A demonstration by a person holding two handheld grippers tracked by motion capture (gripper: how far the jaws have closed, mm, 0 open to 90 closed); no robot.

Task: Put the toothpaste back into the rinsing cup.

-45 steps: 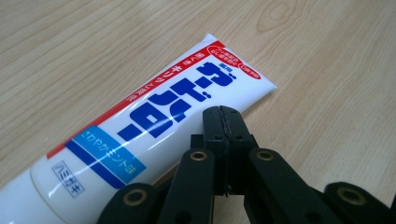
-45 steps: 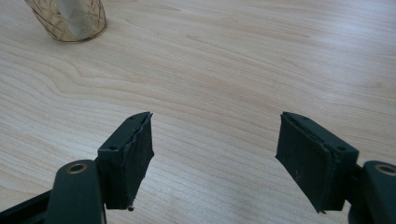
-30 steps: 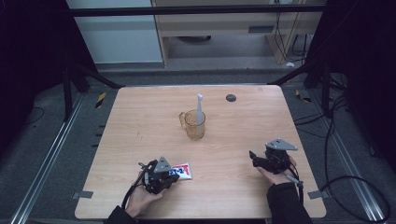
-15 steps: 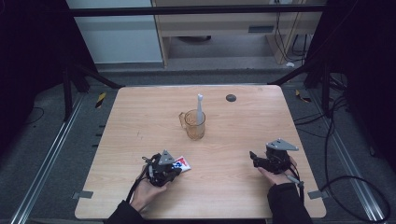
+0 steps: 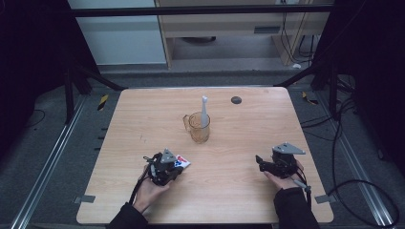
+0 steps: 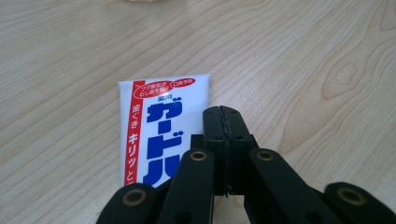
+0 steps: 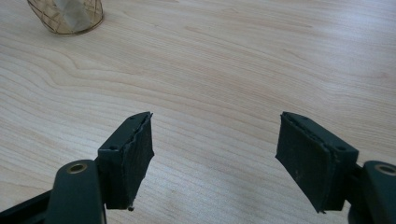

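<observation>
A white toothpaste tube (image 6: 159, 116) with red and blue print lies flat on the wooden table (image 5: 239, 138), also seen near the front left as the tube (image 5: 182, 161). My left gripper (image 5: 175, 167) is shut, and its fingertips (image 6: 223, 122) meet over the tube's right edge with nothing seen between them. The tube's near end is hidden under the jaws. At the front right my right gripper (image 5: 259, 162) rests low over bare wood. It stands open (image 7: 215, 140) with nothing between its pads. An amber cup (image 5: 199, 129) with a white toothbrush (image 5: 204, 107) in it stands mid-table.
A small dark round disc (image 5: 236, 99) lies near the table's far edge. The cup's base (image 7: 65, 16) shows at the top left of the right gripper view. Bare wood stretches between the two grippers. Dark frame posts and cables surround the table.
My left gripper has shifted a little away from the person, and the tube has shifted the same way with it. The right gripper has kept still.
</observation>
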